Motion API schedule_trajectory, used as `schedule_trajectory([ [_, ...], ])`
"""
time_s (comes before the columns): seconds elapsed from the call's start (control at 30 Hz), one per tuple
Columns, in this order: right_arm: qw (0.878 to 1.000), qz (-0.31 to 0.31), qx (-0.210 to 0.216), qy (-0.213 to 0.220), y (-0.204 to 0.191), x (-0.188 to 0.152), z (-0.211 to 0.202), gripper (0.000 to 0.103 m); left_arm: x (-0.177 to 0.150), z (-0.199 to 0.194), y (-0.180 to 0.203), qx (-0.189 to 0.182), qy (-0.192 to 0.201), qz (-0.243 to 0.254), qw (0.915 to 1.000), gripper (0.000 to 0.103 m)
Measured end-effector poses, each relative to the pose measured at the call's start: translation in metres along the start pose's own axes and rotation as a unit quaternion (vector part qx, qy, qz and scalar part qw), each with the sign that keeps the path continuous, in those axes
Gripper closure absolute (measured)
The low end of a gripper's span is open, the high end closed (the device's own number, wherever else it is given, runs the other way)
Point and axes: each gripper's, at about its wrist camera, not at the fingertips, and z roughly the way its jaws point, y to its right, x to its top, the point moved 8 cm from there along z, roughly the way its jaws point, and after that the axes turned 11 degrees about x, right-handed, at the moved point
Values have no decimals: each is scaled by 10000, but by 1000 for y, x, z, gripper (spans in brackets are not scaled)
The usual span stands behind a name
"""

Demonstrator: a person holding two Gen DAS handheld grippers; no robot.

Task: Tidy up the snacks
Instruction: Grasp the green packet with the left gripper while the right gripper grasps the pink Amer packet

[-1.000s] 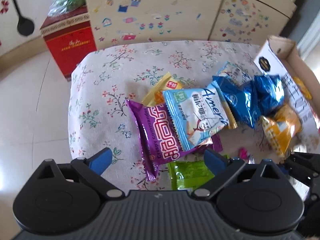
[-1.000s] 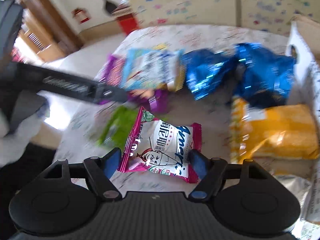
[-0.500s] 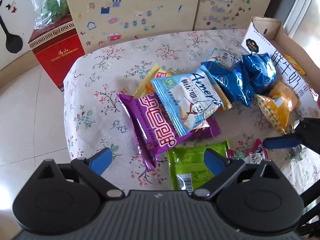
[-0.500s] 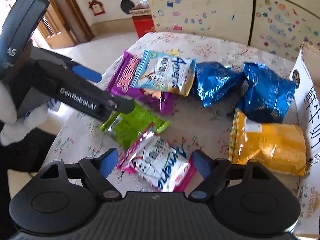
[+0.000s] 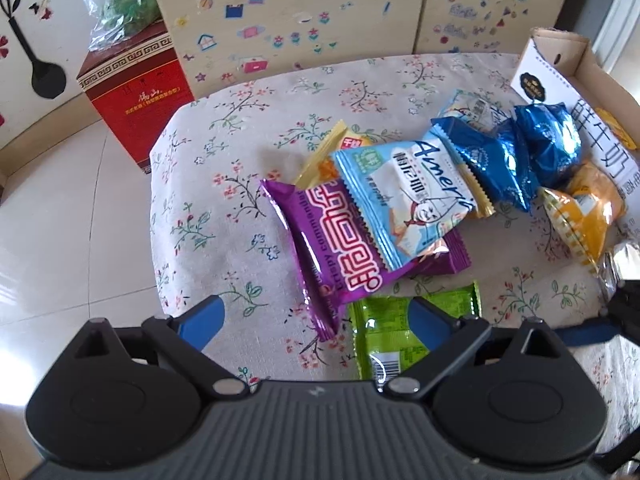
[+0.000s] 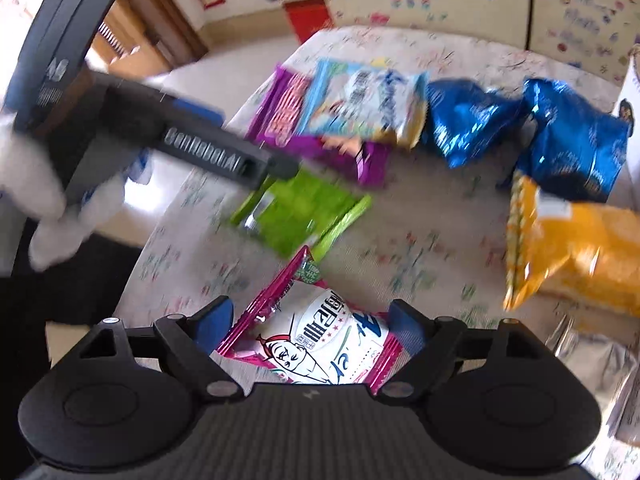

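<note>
Surface, left wrist view: floral-clothed surface point(image 5: 224, 184) before a stickered cabinet point(image 5: 304, 12); red box point(image 5: 136, 92) on the floor beside it
Left hand-held gripper point(image 5: 316, 322): jaws spread wide, nothing between the pads; it hangs above the near edge
Snack pile: purple packet point(image 5: 340, 256) lies with its long axis running from far-left to near-right; light-blue packet point(image 5: 404, 196) rests on it, tilted the same way; a yellow packet point(image 5: 340, 142) is mostly hidden beneath both
Green packet point(image 5: 384, 332): near end cut off behind the gripper body
Cardboard box point(image 5: 560, 56): at the right edge, only partly in frame; its contents cannot be made out
Right wrist view: blurred throughout; print on most packets unreadable
Right hand-held gripper point(image 6: 310, 326): jaws opening; pink-and-white packet point(image 6: 320, 336) lies between the fingers, on the near edge of the surface; pads seem clear of it; its long axis runs from far-left to near-right, near end hidden by the gripper body
Orange bag point(image 6: 572, 252): cut off at the right edge; two blue foil bags point(image 6: 520, 128) beyond it
</note>
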Motion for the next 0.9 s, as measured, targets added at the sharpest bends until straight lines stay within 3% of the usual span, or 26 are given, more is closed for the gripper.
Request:
schedule_trajectory([
  [0.17,9983,-530,-141,-212,-15,-16,3,9,-4,-10,14,-295,266,445,9982,5],
  [0.33,9945,-881,-485,-307,-16,-28,-2,9,-11,-26,31,-628,760,1193,9879,5],
  [0.43,9945,-811,-592,-299,-12,-33,-1,23,-15,-30,38,-798,895,1484,9816,5],
  [0.57,9955,-573,-727,-177,-6,-35,-3,29,-24,-31,47,-934,1029,1924,9714,6],
  [0.77,9941,313,-1007,232,26,-33,-27,31,-39,-25,59,-898,1198,2494,9568,6],
  [0.9,9916,914,-814,427,36,-35,-35,30,-38,-23,69,-879,1411,2733,9474,7],
])
